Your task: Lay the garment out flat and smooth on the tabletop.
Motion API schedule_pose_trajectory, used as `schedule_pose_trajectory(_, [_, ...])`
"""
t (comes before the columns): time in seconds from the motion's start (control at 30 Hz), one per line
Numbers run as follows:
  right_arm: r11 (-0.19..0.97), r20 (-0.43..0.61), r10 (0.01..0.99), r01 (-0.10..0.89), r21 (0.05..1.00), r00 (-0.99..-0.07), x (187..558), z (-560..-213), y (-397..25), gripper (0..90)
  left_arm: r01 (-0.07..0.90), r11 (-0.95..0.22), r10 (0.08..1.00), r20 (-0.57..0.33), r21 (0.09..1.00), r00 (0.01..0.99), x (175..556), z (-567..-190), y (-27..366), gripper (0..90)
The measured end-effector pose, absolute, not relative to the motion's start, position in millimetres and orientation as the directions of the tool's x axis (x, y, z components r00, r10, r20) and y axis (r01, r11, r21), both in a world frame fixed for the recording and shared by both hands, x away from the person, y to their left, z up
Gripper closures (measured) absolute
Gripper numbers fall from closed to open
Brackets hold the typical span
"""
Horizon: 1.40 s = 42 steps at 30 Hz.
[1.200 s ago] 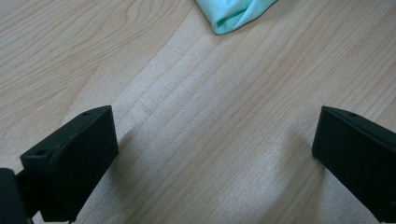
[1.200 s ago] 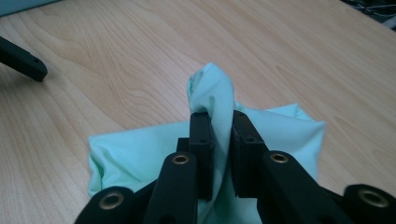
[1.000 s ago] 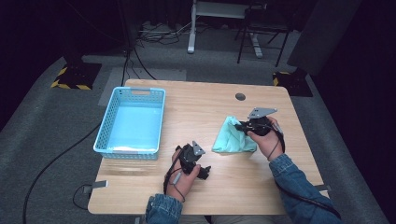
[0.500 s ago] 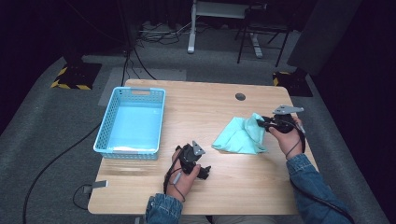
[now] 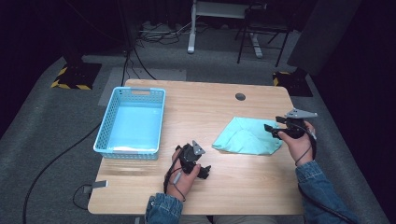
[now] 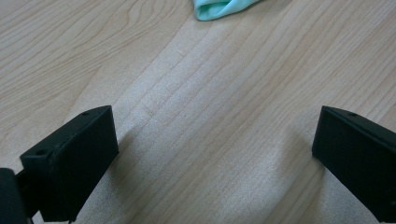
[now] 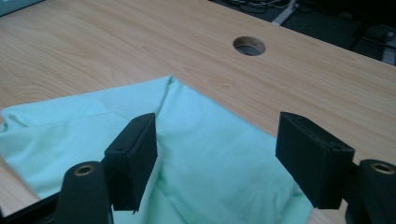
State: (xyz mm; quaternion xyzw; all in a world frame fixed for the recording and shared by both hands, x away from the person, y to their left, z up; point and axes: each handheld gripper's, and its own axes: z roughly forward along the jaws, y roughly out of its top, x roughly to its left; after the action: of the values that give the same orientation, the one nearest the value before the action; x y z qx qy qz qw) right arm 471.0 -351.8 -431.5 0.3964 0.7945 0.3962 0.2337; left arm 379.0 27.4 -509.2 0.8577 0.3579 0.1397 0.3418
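Mint-green cloth [image 5: 247, 136] lying spread flat on the wooden table [image 5: 196, 109], right of the blue basket [image 5: 131, 122] and well apart from it, nearer than the round cable hole [image 5: 240, 96]. At the cloth's right edge, right gripper [image 5: 272, 130] held just above the fabric, jaws spread wide with nothing between them; seen from the right gripper view, cloth [image 7: 205, 154] lying under and between the parted jaws, probably not touching them, though hard to tell at that angle. Folded ridge running across the cloth from its far corner toward the gripper. Left of the cloth and nearer the table's front edge, left gripper [image 5: 203, 171] resting low on bare wood, jaws also wide apart and empty. In the left gripper view, only a corner of the cloth [image 6: 219, 8] at the top, well clear of the jaws.
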Motion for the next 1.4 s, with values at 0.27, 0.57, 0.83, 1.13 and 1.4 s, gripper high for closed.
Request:
schedule_pose_trajectory(0.27, [0.421,-0.053,0.756,0.424,0.802,-0.652,474.0,-439.6,-324.4,30.8,0.518,-0.51,0.709,-0.005,0.687,0.705,379.0,-509.2,27.4,0.0])
schedule_pose_trajectory(0.57, [0.478,-0.049,0.699,0.416,0.773,-0.713,482.9,-454.0,-295.6,31.2,0.519,-0.511,0.709,-0.005,0.686,0.705,379.1,-509.1,27.5,0.0])
schedule_pose_trajectory(0.83, [0.519,-0.028,0.666,0.436,0.735,-0.745,492.7,-474.6,-283.2,34.0,0.519,-0.511,0.709,-0.005,0.686,0.705,379.1,-509.1,27.5,0.0])
schedule_pose_trajectory(1.13, [0.557,0.005,0.628,0.454,0.696,-0.778,492.0,-483.4,-278.1,64.5,0.518,-0.51,0.709,-0.005,0.686,0.705,379.1,-509.2,27.5,0.0])
schedule_pose_trajectory(1.4, [0.596,-0.066,0.616,0.409,0.691,-0.785,477.7,-467.4,-275.1,88.1,0.518,-0.511,0.709,-0.005,0.686,0.705,379.1,-509.1,27.5,0.0])
